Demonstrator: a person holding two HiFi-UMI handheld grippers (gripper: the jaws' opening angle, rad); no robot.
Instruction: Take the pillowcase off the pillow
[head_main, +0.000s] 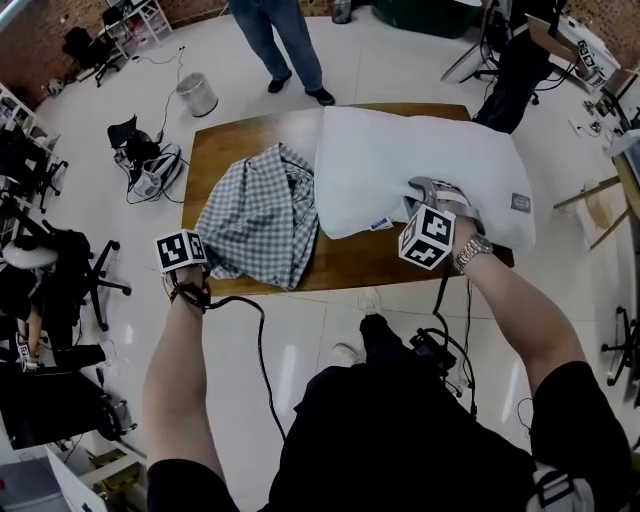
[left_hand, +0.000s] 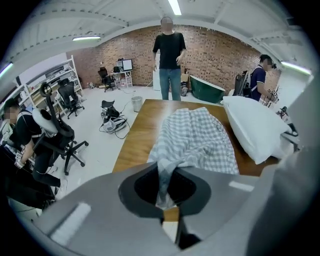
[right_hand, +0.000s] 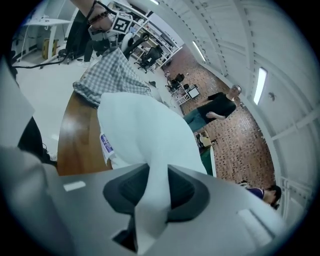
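Note:
A grey-and-white checked pillowcase lies crumpled on the left half of the wooden table, fully apart from the bare white pillow on the right half. My left gripper is off the table's front-left corner, shut on a twisted corner of the pillowcase, which stretches from the jaws back to the heap. My right gripper is at the pillow's near edge. In the right gripper view its jaws pinch a fold of the pillow.
One person stands at the table's far side and another at the back right. On the floor to the left are a waste bin, a bag with cables and office chairs.

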